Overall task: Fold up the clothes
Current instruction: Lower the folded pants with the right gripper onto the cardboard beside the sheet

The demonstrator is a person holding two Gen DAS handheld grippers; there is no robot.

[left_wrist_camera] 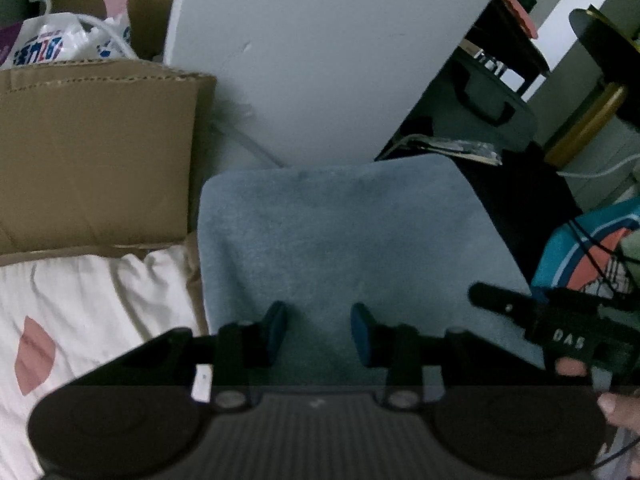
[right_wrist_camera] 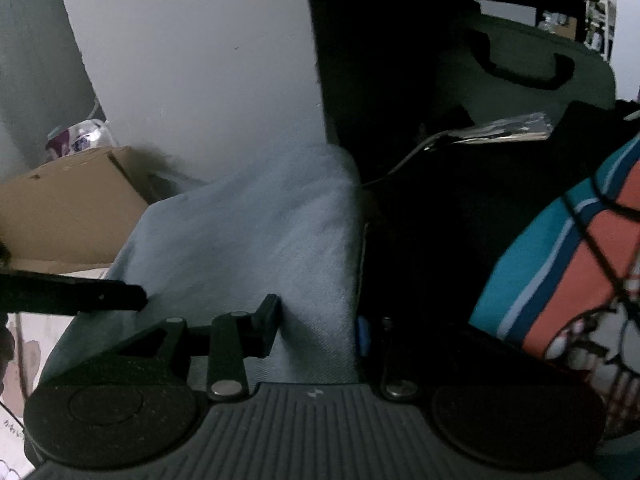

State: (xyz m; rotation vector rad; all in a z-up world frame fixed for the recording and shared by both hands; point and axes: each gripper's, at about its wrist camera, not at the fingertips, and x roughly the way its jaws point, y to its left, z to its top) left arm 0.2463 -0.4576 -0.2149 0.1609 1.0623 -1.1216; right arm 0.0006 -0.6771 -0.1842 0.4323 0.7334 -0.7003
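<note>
Left wrist view shows the folded blue-grey cloth (left_wrist_camera: 352,240) lying flat ahead, with the cardboard box (left_wrist_camera: 92,152) touching its left side and a white pillar (left_wrist_camera: 320,60) behind it. The left gripper (left_wrist_camera: 319,330) hovers over the near edge of the cloth; its jaws stand partly apart and nothing is between the blue pads (left_wrist_camera: 278,320), so it holds nothing.

In the right wrist view, the right gripper (right_wrist_camera: 318,326) straddles the right edge of the same cloth. A ridge of fabric stands between the fingers (right_wrist_camera: 266,320), but I cannot tell if the pads press on it or have let it go.

I judge that one fold is finished and the hands are releasing or smoothing it. The next move calls for taking the near edge with both grippers at the same height, so the layers do not slide apart.

Around it lie a white printed fabric (left_wrist_camera: 80,320) at the left and a teal and orange garment (right_wrist_camera: 560,260) at the right, close to the cloth. A dark bag (right_wrist_camera: 520,72) stands behind. The box leaves little room at the left side.
</note>
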